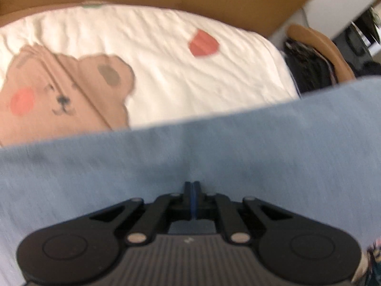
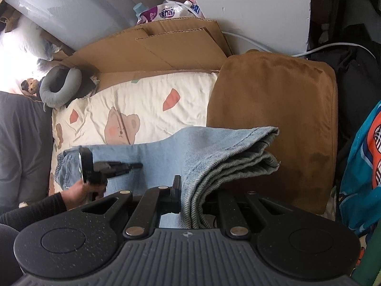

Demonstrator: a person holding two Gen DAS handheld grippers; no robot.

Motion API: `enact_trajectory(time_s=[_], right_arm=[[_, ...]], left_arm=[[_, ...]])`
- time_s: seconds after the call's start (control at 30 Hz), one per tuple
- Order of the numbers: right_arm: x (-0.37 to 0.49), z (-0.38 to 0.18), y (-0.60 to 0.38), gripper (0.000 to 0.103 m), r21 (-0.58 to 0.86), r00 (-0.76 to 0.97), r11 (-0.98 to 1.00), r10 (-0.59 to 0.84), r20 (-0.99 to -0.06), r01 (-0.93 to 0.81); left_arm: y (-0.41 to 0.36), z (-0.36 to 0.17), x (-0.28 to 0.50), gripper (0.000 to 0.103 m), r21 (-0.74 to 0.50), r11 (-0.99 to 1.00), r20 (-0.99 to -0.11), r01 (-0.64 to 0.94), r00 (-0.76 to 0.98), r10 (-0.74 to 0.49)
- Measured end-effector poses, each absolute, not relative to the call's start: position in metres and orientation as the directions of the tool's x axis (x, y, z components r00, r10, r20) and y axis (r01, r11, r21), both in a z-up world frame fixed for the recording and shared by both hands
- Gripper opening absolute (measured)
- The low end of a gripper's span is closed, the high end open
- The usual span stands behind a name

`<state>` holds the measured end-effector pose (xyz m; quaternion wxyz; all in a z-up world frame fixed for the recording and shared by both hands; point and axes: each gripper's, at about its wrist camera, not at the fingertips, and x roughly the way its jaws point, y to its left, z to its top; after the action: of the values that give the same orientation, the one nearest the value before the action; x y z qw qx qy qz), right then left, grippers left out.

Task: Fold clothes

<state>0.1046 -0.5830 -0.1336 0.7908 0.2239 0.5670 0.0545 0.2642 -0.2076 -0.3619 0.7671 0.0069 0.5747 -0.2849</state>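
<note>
Light-blue jeans lie folded on the bed, across its near edge, over a cream sheet printed with brown bears and red shapes. Their thick stack of layered denim edges points toward the right side of the bed, where it meets a brown cushion that stands at that side. The right hand-held gripper points steeply down at the near edge and is closed on the jeans: a bunch of the folded denim layers runs up between its two fingers, and only the left finger shows, the other being hidden under the cloth. The left hand-held gripper has its jaws pressed fully together with no gap between the pads; its tips touch the blue denim, but whether any cloth is pinched between them cannot be told. In the right wrist view the left hand-held gripper lies low over the jeans toward the left side of the bed, pointing right, held by a hand in a dark sleeve. Flattened cardboard stands along the far edge of the bed, and a grey neck pillow sits at its far left corner.
</note>
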Motion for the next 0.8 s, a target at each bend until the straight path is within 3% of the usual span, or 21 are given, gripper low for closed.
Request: enact_trajectory(time_s=[0.3,0.8], right_arm=[[0.109,-0.129,-0.579,0.009,0.421,0.354,0.895,0.350,-0.867,0.145],[0.133,-0.097,-0.550,0.009,0.421,0.371,0.903,0.364,-0.854,0.084]], left_arm=[[-0.226,-0.380,0.278,0.003,-0.234,0.851,-0.909,0.470,0.205,-0.363],[-0.174,-0.363,0.190,0.010,-0.351,0.835,-0.898,0.423,0.099,-0.428]])
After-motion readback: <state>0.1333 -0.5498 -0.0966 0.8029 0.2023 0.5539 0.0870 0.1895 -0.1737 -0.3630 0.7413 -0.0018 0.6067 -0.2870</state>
